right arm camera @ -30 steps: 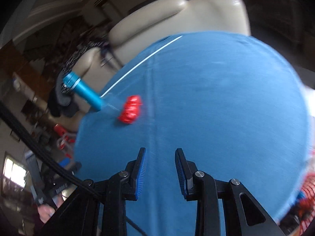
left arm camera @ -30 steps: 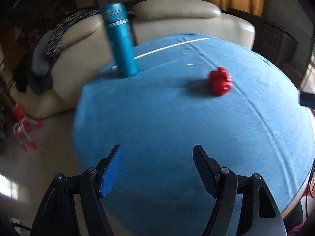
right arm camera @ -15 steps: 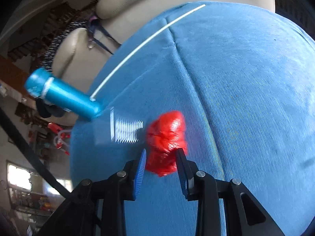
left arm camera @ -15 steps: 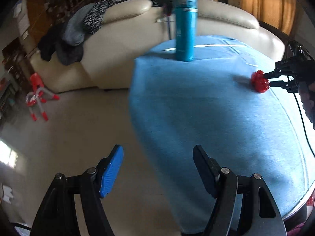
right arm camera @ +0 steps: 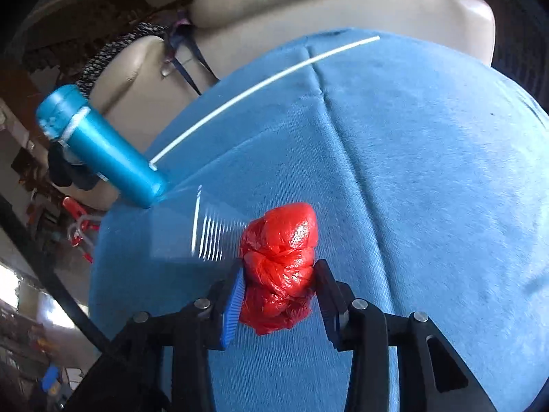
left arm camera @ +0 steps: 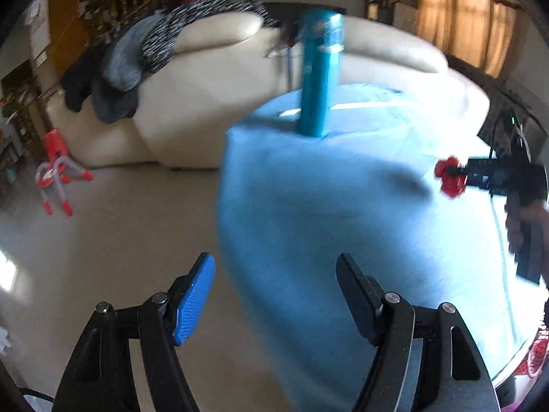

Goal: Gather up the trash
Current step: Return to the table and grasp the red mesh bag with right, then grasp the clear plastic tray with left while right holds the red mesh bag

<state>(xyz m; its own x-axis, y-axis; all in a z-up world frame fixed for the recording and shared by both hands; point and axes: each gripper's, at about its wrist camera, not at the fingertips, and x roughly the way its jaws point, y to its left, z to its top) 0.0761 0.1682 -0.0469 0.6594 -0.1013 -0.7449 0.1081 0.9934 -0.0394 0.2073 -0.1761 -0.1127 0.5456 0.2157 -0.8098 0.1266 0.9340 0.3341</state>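
Observation:
A crumpled red plastic wad [right arm camera: 278, 267] lies on the blue-clothed table [right arm camera: 429, 171]. My right gripper [right arm camera: 279, 274] straddles it, tips down on the cloth. Its jaws are opening, with the wad between them and filling most of the gap; the pads sit close at its sides without squeezing it. In the left wrist view the same red wad [left arm camera: 449, 176] shows at the tips of the right gripper [left arm camera: 461, 173] at the far right. My left gripper [left arm camera: 274, 274] hangs open over the table's left edge [left arm camera: 226, 206], with nothing between its fingers.
A tall teal bottle [left arm camera: 320, 72] stands upright near the table's far left corner. A cream sofa [left arm camera: 206, 103] with dark clothes [left arm camera: 137, 61] draped over it sits behind. A red and white frame [left arm camera: 56, 175] lies on the bare floor at left.
The right gripper swept in over the table to the red wad, and its jaws widened around it. The left gripper slid left, from above the table to above its edge.

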